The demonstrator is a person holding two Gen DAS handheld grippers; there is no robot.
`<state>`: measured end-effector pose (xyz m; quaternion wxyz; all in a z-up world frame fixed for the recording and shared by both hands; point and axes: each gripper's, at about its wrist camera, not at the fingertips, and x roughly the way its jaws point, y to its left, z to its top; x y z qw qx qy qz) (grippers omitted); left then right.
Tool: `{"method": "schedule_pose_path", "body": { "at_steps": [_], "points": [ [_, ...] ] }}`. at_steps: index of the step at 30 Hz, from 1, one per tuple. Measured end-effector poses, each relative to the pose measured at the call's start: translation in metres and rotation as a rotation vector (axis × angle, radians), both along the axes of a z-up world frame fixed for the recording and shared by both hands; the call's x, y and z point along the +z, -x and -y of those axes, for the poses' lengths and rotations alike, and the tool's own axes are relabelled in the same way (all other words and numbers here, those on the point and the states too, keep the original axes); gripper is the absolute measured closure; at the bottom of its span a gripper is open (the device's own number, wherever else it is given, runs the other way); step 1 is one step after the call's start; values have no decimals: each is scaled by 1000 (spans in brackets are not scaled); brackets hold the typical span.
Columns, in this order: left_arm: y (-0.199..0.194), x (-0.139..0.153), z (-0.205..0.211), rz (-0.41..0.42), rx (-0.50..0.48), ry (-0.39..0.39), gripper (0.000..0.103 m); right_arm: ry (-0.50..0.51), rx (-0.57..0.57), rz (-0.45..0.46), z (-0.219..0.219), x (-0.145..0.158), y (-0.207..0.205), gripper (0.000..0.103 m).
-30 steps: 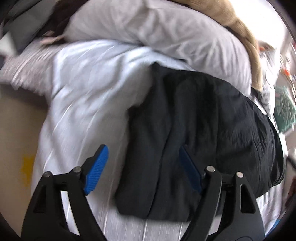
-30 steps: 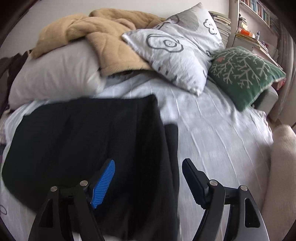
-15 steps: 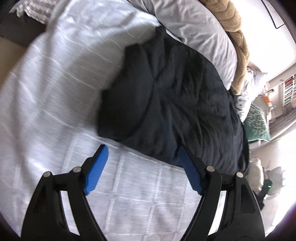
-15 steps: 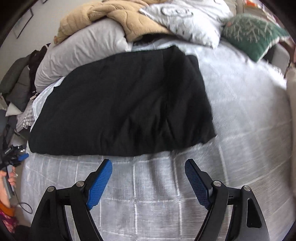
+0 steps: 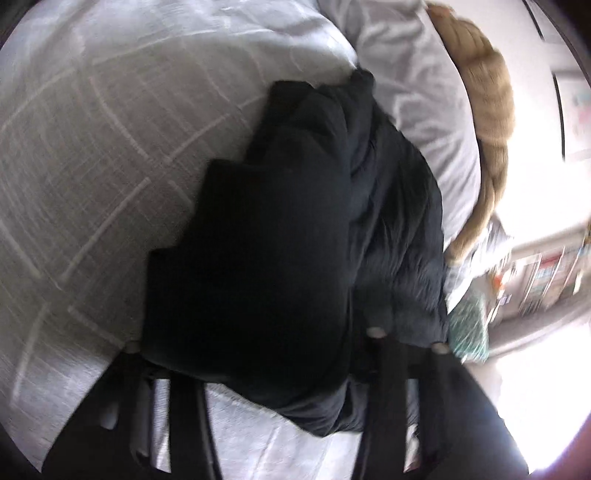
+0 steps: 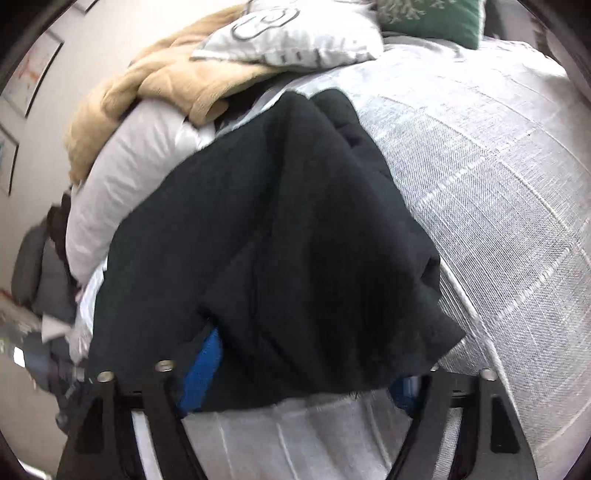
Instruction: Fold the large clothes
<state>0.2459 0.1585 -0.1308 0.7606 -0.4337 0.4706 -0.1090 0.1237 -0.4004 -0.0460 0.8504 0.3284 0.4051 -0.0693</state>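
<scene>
I'm looking down at the big black, soft matte-knit garment (image 5: 280, 236), which is lying bunched in thick stepped folds on the white woven bedspread with its raised stripe grid (image 5: 92, 147). Its near hem is draping over my left gripper (image 5: 255, 354), covering the fingertips, so I cannot tell whether that claw is spread or pinching cloth. On the other side the same dark fabric (image 6: 295, 229) is spilling over my right gripper (image 6: 306, 365); one ribbed blue pad (image 6: 201, 369) is peeking out from under the hem, and the two black arms are standing wide apart, so that claw is spread, with cloth lying across it. Behind the garment, a plump smooth white pillow (image 6: 129, 177) is carrying a fuzzy tan quilted blanket (image 6: 155, 81), with a grey printed cushion (image 6: 291, 33) and a green patterned cushion (image 6: 439, 18) beyond.
</scene>
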Motion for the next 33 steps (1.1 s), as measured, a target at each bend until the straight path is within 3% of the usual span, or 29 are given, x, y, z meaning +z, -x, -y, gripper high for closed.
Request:
{"method": "schedule_pose_path", "body": {
  "at_steps": [2, 3, 6, 11, 16, 18, 21, 23, 25, 28, 33],
  "points": [
    [8, 19, 11, 28, 7, -99, 75, 27, -12, 12, -8, 8, 2, 70],
    [14, 34, 16, 53, 7, -149, 76, 68, -9, 8, -17, 14, 1, 75],
    [37, 70, 9, 79, 21, -134, 78, 142, -9, -7, -30, 37, 9, 78],
    [102, 112, -15, 126, -54, -212, 78, 83, 38, -18, -35, 69, 57, 78],
    [186, 112, -52, 75, -93, -209, 77, 11, 110, -76, -52, 69, 122, 78],
    [208, 106, -57, 33, -152, -247, 75, -12, 133, -87, -56, 67, 145, 76],
    [213, 90, -50, -48, -236, -313, 68, -28, 165, -103, -59, 58, 168, 67],
    [215, 83, -46, -120, -276, -354, 62, -47, 162, -163, -52, 46, 168, 61],
    [227, 96, -44, -112, -294, -436, 57, -66, 128, -219, -41, 38, 173, 57],
    [247, 118, -43, -76, -338, -557, 49, -21, 116, -218, -32, 51, 192, 55],
    [256, 165, -25, 80, -255, -877, 43, 199, 37, -173, -20, 92, 216, 50]
  ]
}}
